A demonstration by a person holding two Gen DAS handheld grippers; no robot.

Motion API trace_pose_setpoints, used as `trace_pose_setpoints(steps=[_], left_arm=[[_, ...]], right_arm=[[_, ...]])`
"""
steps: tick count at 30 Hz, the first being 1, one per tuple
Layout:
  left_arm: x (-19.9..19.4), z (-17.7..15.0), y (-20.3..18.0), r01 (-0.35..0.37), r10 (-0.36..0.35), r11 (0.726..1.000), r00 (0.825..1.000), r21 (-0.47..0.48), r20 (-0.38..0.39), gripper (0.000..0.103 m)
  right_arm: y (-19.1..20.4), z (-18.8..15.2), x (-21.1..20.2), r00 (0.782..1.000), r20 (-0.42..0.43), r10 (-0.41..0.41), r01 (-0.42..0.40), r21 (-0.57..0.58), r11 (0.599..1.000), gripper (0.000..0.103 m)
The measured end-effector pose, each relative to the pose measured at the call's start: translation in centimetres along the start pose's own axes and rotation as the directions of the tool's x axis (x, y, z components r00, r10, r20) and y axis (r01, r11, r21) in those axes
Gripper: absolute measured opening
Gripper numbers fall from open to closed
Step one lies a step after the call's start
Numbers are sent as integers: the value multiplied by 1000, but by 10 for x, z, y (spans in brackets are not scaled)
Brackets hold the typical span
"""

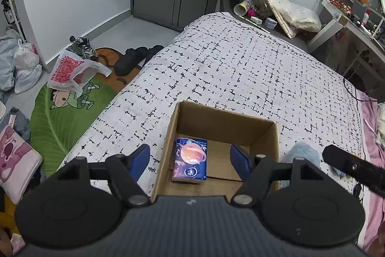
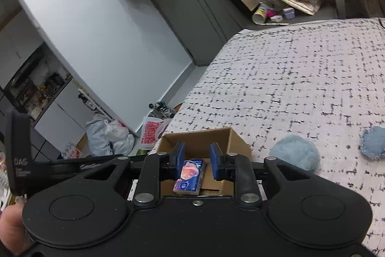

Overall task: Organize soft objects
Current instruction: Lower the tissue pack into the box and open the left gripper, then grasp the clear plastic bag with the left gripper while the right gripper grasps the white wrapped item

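Note:
An open cardboard box [image 1: 217, 128] sits on the black-and-white patterned bedspread [image 1: 240, 64]. Inside it lies a blue tissue pack with an orange planet print [image 1: 191, 159]. My left gripper [image 1: 190, 159] hovers over the box, open, with nothing between its blue pads [image 1: 139, 159]. A fluffy light-blue soft object [image 1: 302, 152] rests on the bed just right of the box. In the right wrist view, my right gripper [image 2: 197, 158] is above the same box [image 2: 204, 136] and tissue pack [image 2: 190, 176], jaws drawn close and empty. Two fluffy blue soft objects [image 2: 294, 155] [image 2: 375, 142] lie to its right.
Left of the bed the floor holds plastic bags [image 1: 72, 71], shoes [image 1: 131, 59], a green rug [image 1: 60, 117] and a pink cushion [image 1: 16, 160]. Clutter [image 1: 276, 9] crowds the bed's far end beside a desk [image 1: 349, 16]. A pink sheet [image 1: 370, 136] lies at the right.

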State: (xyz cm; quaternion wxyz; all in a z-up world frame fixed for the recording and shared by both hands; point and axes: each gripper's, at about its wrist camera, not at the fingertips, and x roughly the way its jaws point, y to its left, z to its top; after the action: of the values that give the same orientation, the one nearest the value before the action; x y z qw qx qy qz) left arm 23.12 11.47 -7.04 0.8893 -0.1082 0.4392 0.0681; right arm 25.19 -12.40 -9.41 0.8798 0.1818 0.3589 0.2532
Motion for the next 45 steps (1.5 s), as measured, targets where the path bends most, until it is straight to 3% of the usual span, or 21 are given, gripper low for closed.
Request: trace_pose_setpoints(steps=[5, 9, 13, 21, 26, 33, 38, 45], left_arm=[[-5, -6, 4, 29, -29, 999, 1000, -15, 1, 72], [-11, -11, 0, 54, -54, 998, 999, -12, 7, 80], [-17, -15, -8, 74, -74, 997, 997, 11, 17, 81], [-29, -22, -29, 87, -88, 995, 996, 38, 18, 81], [-38, -25, -47, 108, -109, 993, 994, 49, 24, 81], [-44, -32, -78, 137, -139, 986, 990, 93, 11, 81], [-44, -39, -99, 164, -164, 983, 986, 89, 2, 81], [-36, -48, -130, 182, -180, 978, 983, 99, -28, 75]], right_arm=[[-9, 1, -8, 999, 0, -50, 50, 34, 998, 27], [-13, -1, -11, 998, -11, -63, 64, 51, 997, 27], [-12, -4, -12, 997, -26, -76, 78, 52, 996, 29], [-9, -2, -30, 995, -42, -91, 92, 30, 995, 51], [-14, 5, -47, 993, -50, -111, 112, 29, 993, 57], [-41, 2, -71, 985, -73, -155, 161, 84, 983, 57], [-63, -4, -86, 982, -81, -171, 183, 161, 970, 65], [-96, -22, -77, 980, -123, -157, 186, 289, 939, 65]])
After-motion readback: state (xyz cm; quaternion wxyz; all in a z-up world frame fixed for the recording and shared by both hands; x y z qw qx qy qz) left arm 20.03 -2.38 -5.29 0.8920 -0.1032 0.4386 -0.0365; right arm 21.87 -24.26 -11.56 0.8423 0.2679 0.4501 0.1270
